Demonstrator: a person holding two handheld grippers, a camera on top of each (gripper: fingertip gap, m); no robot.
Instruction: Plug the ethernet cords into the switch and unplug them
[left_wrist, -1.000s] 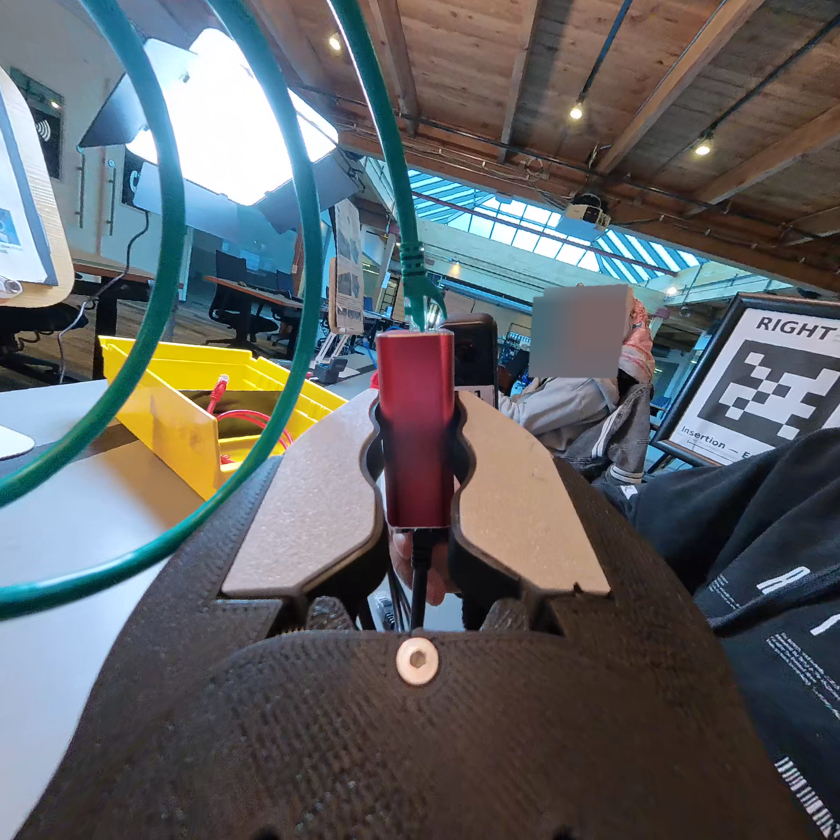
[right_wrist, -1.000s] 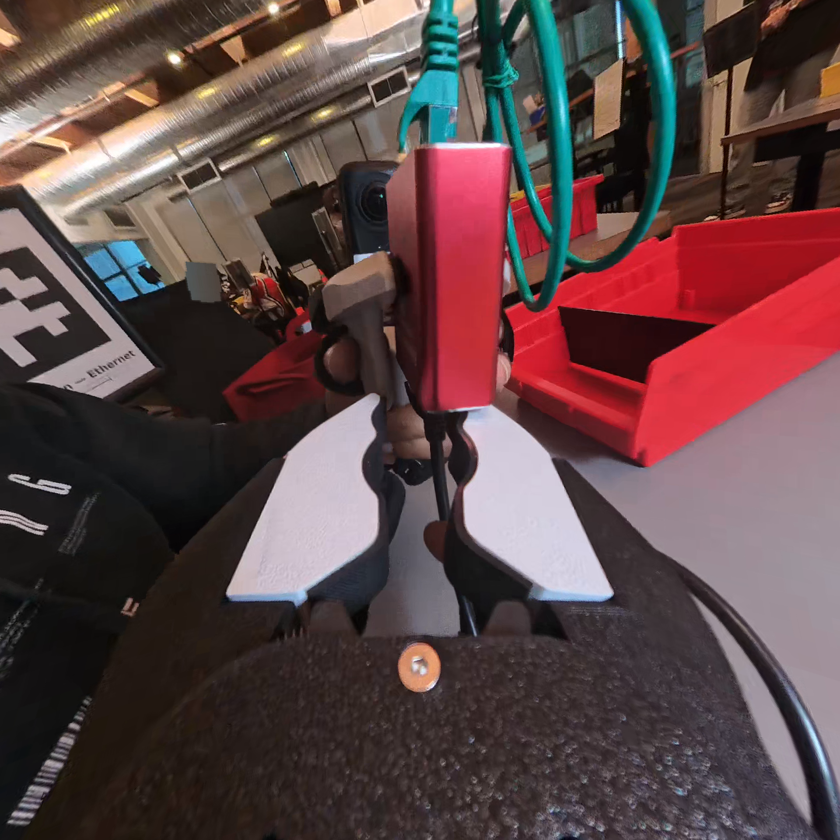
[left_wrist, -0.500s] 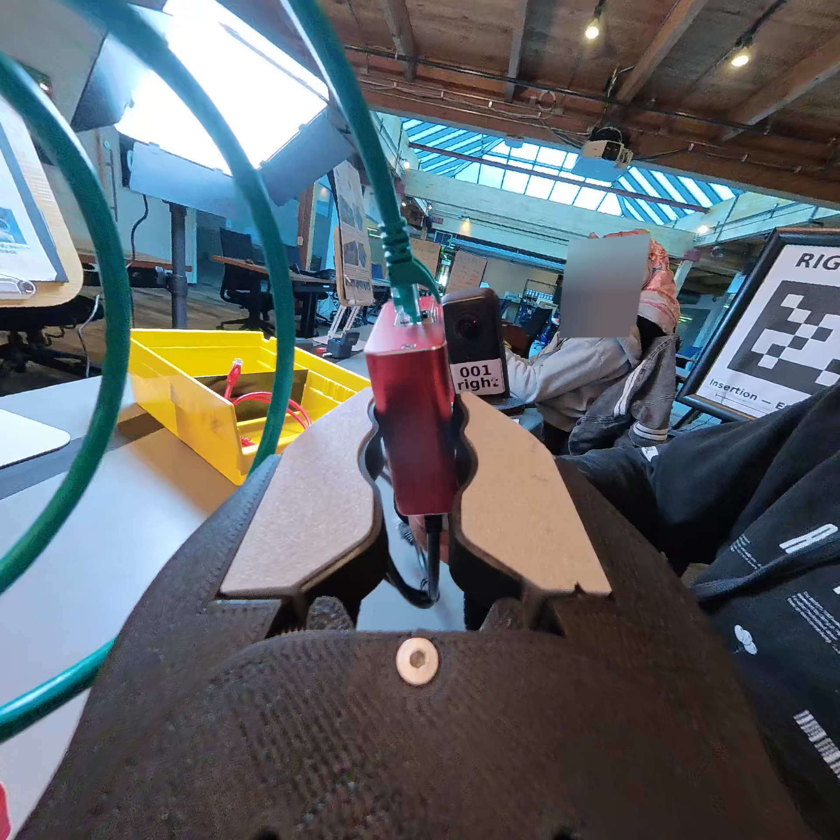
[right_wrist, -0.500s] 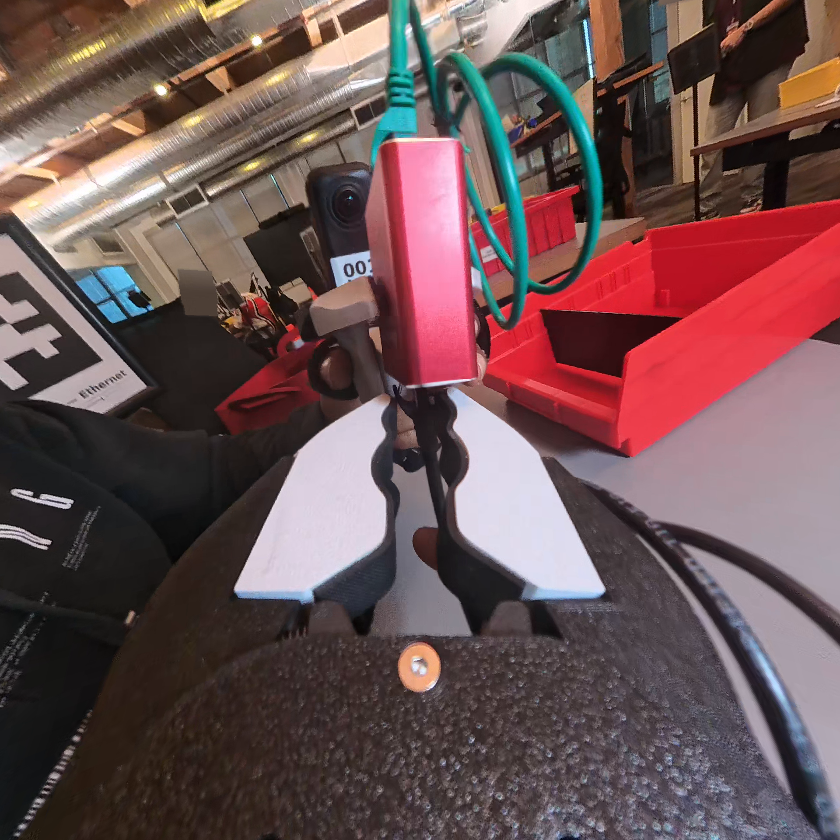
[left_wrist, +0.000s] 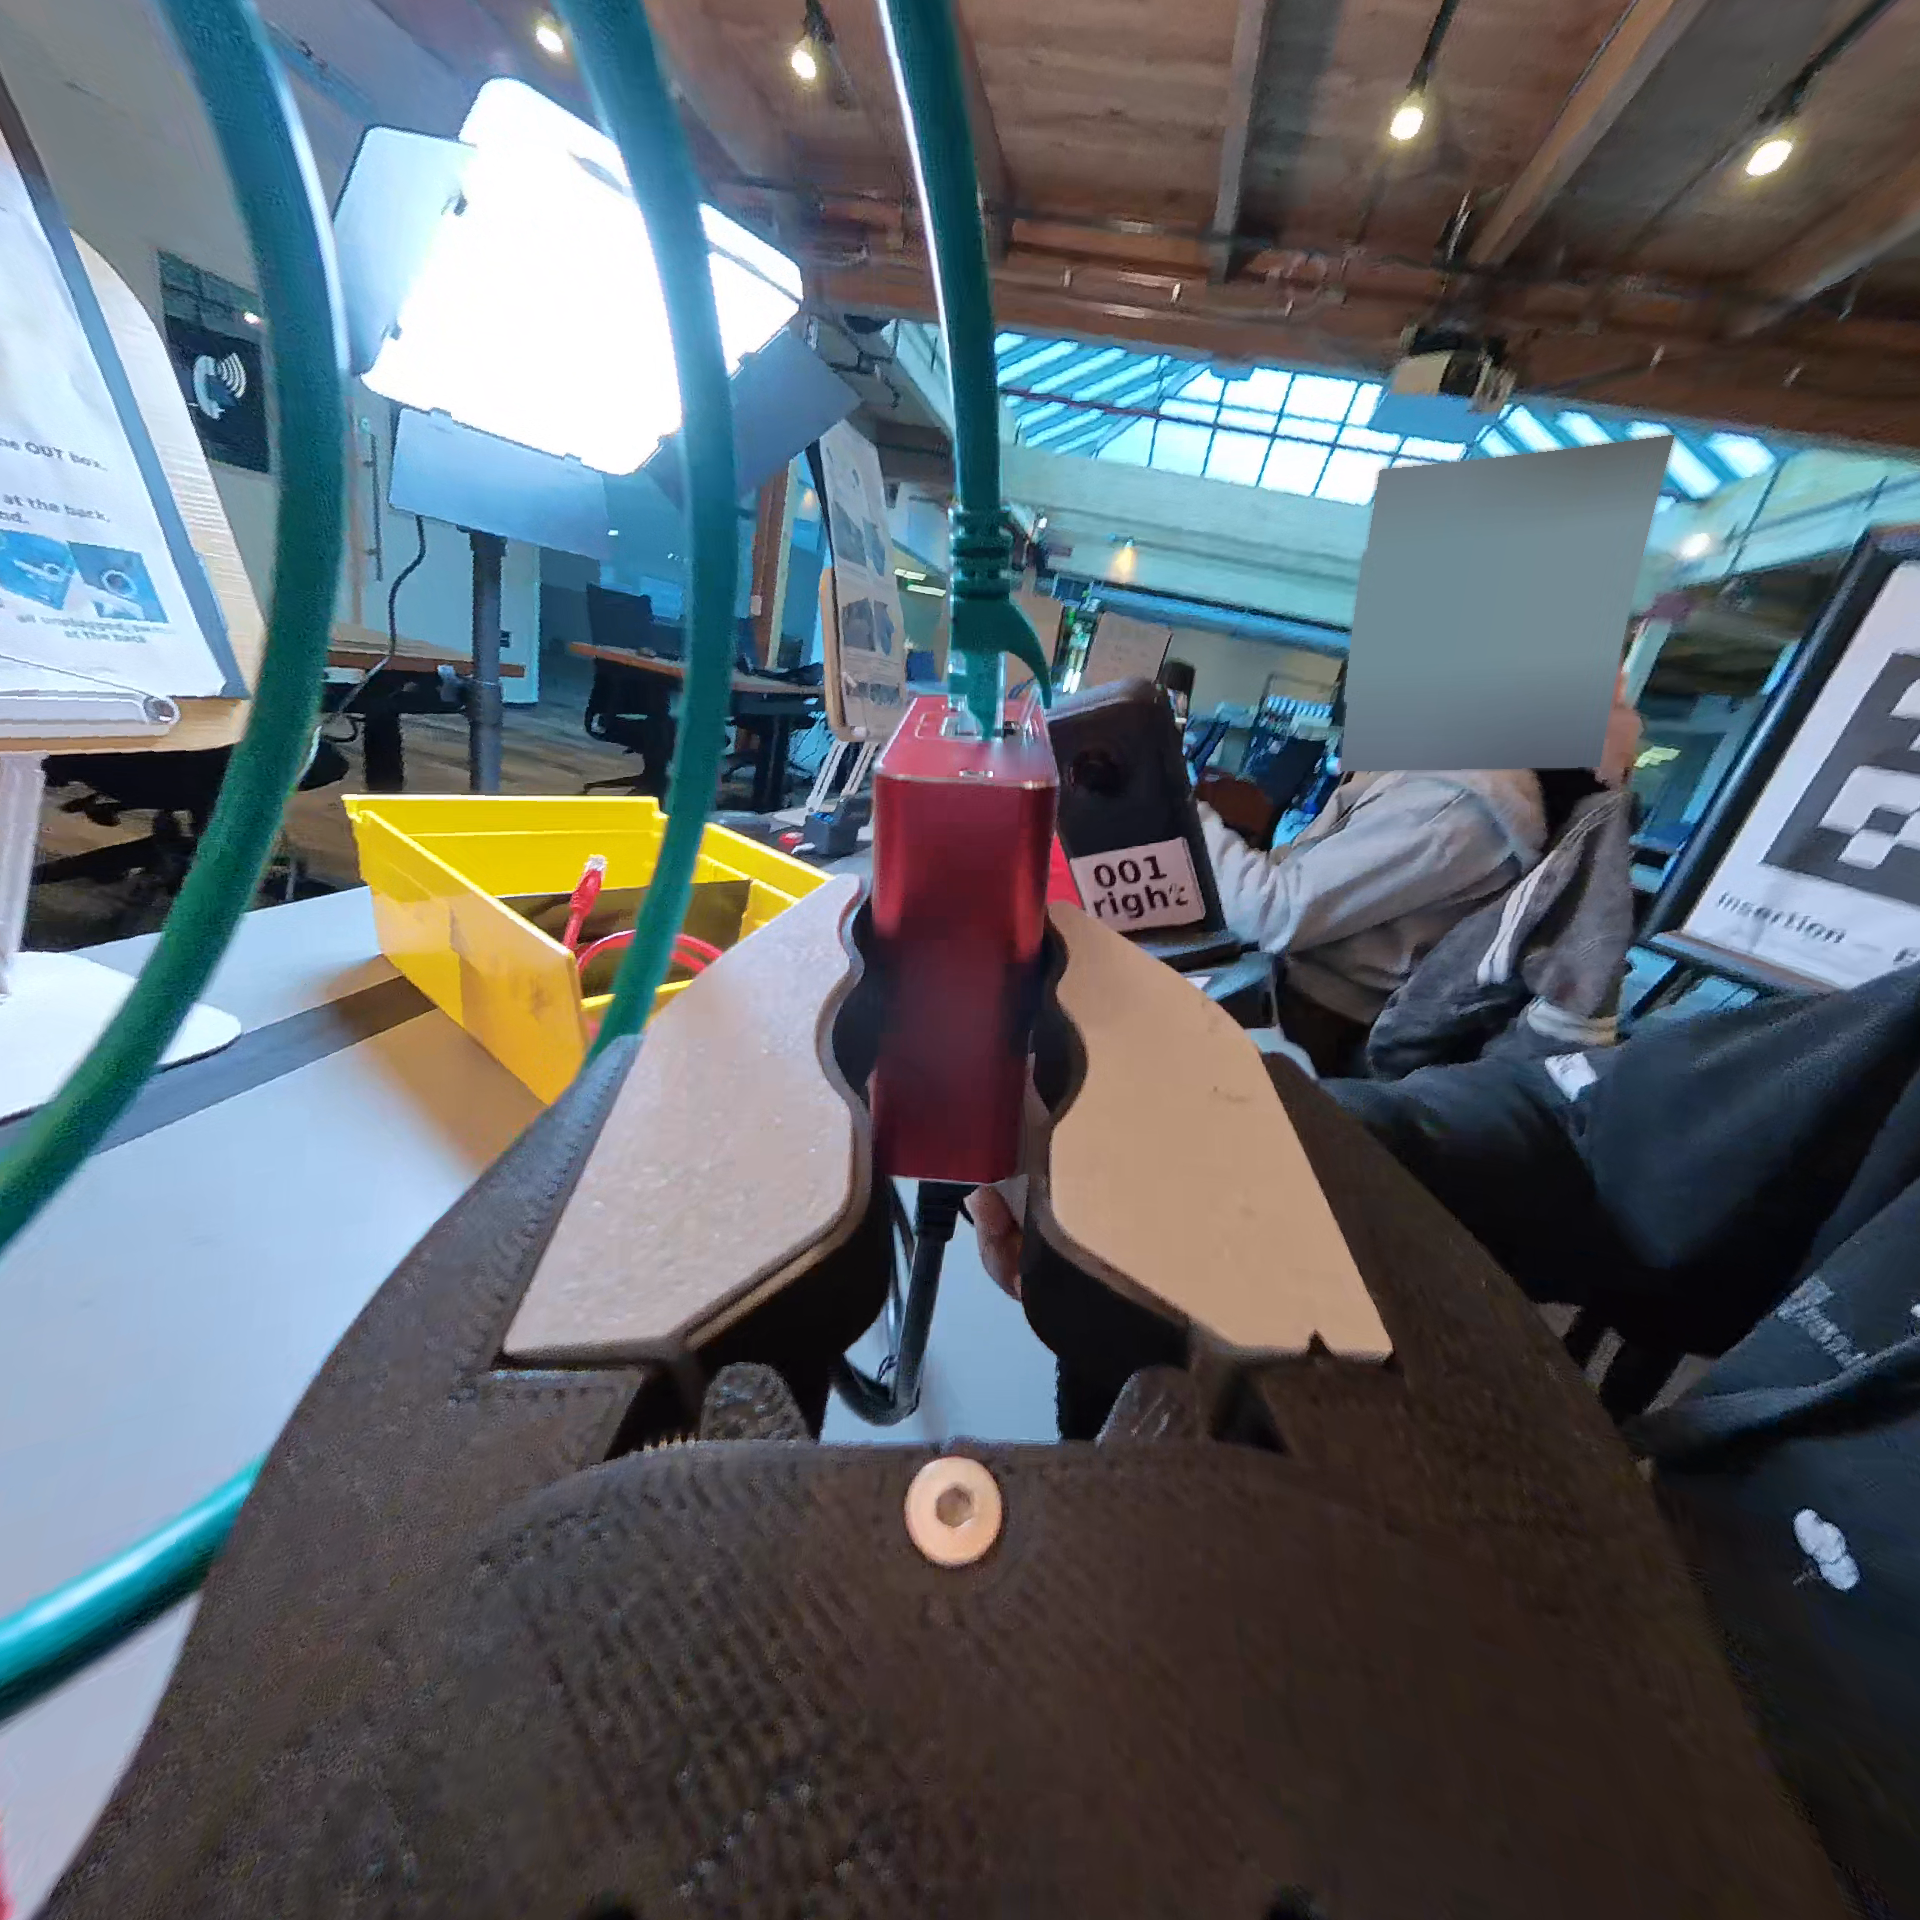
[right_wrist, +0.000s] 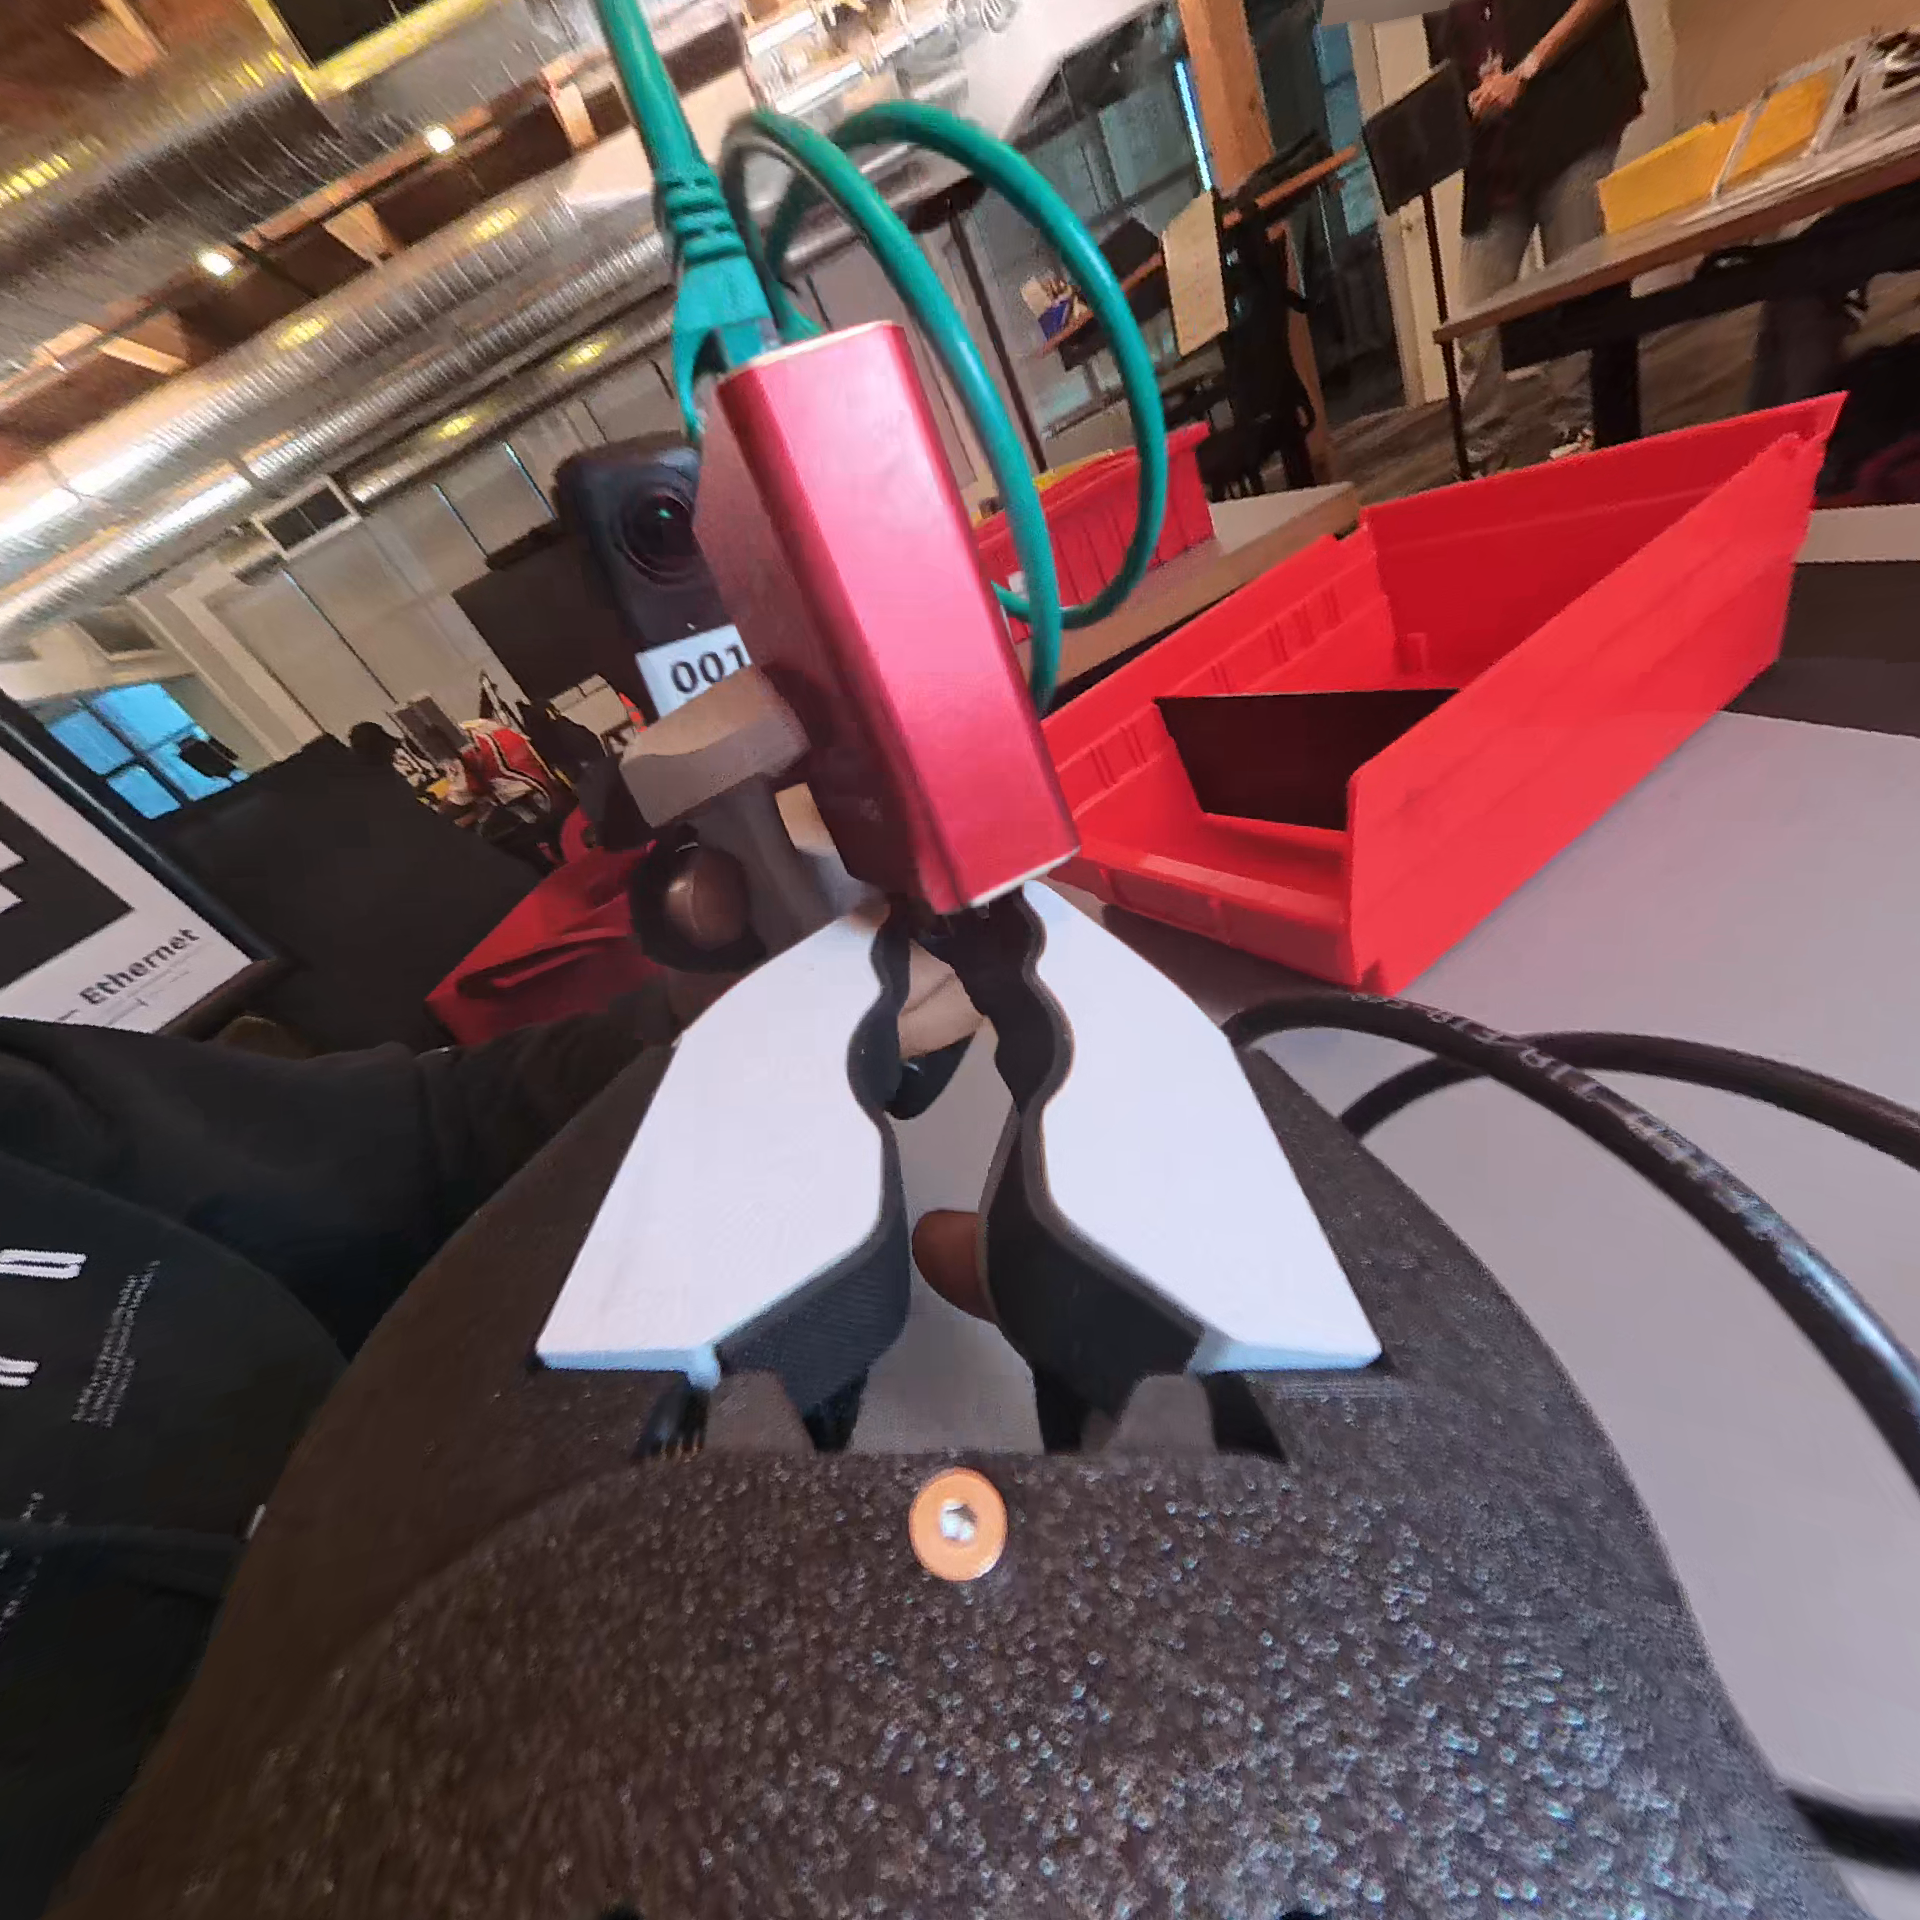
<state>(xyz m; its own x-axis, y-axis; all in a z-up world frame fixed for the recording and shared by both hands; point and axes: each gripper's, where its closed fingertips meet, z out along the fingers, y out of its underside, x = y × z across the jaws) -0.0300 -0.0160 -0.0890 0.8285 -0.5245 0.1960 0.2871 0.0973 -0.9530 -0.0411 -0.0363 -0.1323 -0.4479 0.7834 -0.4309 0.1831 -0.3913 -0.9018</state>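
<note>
Looking up at a wooden beam ceiling (left_wrist: 1122, 156) dotted with small spotlights (left_wrist: 1405, 120), with a large bright light panel (left_wrist: 561, 291) glowing on a stand and a skylight (left_wrist: 1247, 416) letting in blue daylight farther back. Showing silver ducts (right_wrist: 239, 343) running under the ceiling in the right wrist view, plus wooden posts (right_wrist: 1226, 156) and a window (right_wrist: 156, 727) low at the left. Taking in a grey table (right_wrist: 1662, 935) up close, desks with office chairs (left_wrist: 623, 675) behind, and a framed sign (left_wrist: 1818, 790) standing at the edge.
</note>
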